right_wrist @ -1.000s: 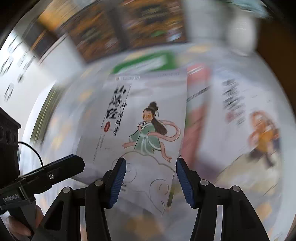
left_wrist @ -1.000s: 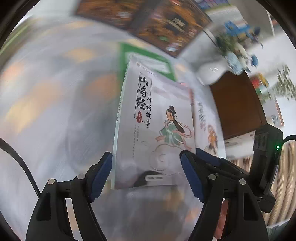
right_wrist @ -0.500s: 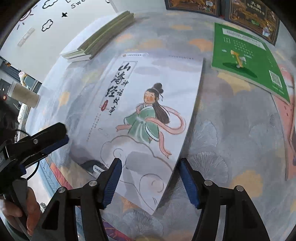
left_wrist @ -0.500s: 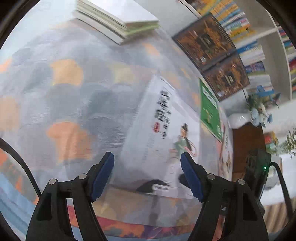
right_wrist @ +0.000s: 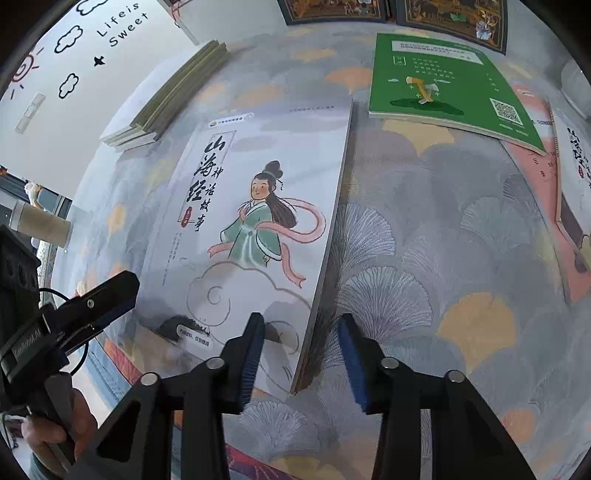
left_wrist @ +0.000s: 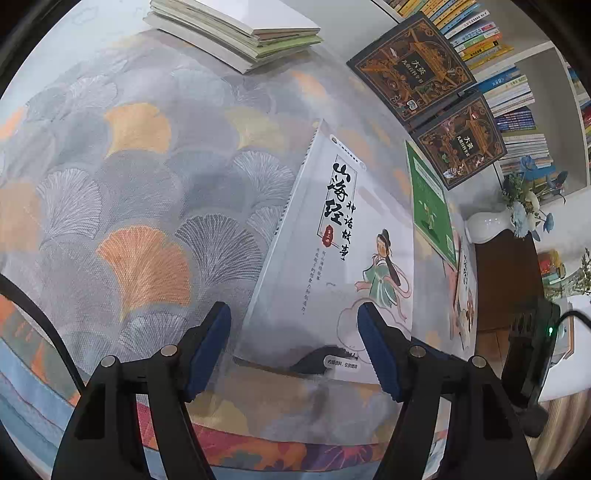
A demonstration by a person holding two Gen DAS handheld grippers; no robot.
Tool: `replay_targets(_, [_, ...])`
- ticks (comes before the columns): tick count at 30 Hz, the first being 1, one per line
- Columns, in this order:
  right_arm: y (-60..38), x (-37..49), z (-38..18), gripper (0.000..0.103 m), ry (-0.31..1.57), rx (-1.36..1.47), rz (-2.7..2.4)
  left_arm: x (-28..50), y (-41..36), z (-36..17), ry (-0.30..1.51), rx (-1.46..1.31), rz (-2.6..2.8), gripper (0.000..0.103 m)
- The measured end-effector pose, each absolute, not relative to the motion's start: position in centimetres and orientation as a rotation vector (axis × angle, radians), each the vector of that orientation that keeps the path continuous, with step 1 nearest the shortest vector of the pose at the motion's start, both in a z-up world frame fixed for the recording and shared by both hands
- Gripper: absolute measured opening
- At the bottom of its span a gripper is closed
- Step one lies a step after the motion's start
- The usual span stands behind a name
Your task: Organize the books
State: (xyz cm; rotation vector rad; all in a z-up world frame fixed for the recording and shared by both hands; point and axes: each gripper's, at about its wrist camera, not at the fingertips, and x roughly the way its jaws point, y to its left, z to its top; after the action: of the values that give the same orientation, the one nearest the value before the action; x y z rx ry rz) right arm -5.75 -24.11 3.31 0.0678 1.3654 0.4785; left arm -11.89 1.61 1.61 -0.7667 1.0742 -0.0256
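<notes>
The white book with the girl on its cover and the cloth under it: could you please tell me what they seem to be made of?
White book: paperback, it seems; smooth coated paper cover with faint sheen, thin page edges visible. Cloth: probably woven fabric, matte, with fine weave texture under the printed fan-leaf pattern.

Bare tablecloth [left_wrist: 147,192] lies open between the white book [left_wrist: 325,266] and the stack of books [left_wrist: 236,33] at the far edge, and again on the book's other side [right_wrist: 443,229]. That stretch is bounded by the green book [right_wrist: 443,81] and a pink-edged book [right_wrist: 569,206]. Two dark books [left_wrist: 413,70] close off the far side.
</notes>
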Motion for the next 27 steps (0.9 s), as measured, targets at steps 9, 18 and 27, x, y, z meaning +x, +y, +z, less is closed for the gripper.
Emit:
replay_targets(9, [-24.7, -5.2, 3.1, 0.038, 1.413, 0.116, 0.474, -12.8, 2.4, 1.7, 1.05, -0.808, -0.003, 0.068])
replay_targets(18, [-25.2, -5.2, 3.2, 0.049, 1.412, 0.137, 0.451, -12.6, 2.7, 1.8, 1.02, -0.882, -0.062, 0.068])
replay_targets(27, [-22.8, -5.4, 3.2, 0.037, 1.344, 0.088, 0.489, -11.1, 2.5, 1.2, 1.06, -0.82, -0.011, 0.068])
